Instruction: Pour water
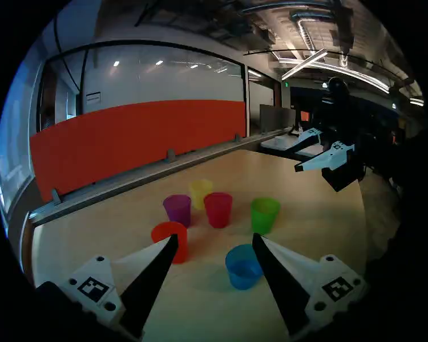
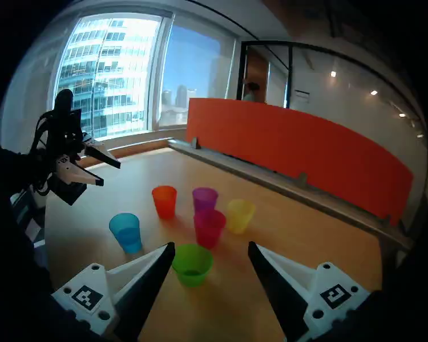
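Six plastic cups stand grouped on the wooden table [image 1: 317, 239]: orange [image 1: 171, 239], purple [image 1: 177, 209], yellow [image 1: 201, 191], pink [image 1: 218, 208], green [image 1: 265, 214] and blue [image 1: 243, 266]. My left gripper [image 1: 214, 236] is open and empty, low over the table, with the orange cup by one fingertip and the blue cup by the other. My right gripper [image 2: 211, 245] is open too, with the green cup [image 2: 192, 264] just ahead between its fingers and the pink cup [image 2: 209, 227] behind it. Each gripper faces the other across the cups: the right gripper [image 1: 282, 157], the left gripper [image 2: 111, 175].
A long orange partition [image 1: 140, 137] on a grey rail [image 1: 168, 165] runs along the table's far edge, with a glass wall above it. Large windows [image 2: 111, 74] stand behind the left gripper. A person [image 2: 251, 91] is far off behind the partition. Bare tabletop surrounds the cups.
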### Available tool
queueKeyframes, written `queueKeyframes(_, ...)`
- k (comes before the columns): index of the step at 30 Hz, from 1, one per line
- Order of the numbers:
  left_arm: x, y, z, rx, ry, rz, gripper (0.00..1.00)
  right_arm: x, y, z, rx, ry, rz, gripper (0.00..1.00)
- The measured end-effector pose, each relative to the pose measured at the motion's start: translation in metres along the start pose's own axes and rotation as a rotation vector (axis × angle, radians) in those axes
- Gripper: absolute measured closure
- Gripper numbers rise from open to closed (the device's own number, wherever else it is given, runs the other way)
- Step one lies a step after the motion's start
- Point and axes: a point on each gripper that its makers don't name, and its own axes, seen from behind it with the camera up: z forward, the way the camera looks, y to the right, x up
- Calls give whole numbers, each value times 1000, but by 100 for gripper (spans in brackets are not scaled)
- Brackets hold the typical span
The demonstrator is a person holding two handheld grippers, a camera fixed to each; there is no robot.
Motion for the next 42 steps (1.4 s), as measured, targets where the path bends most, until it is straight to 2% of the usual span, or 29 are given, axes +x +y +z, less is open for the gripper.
queueKeyframes(18,-40,18,14,-64,-79,-11,3,-38,-8,23,24,-68,-1,1)
queueKeyframes(24,-53,26,18,-81,-107,1,3,-49,-11,29,31,-85,-4,1)
queueKeyframes(42,-80,44,25,-133,-173,21,3,-58,-13,40,43,-102,-1,1)
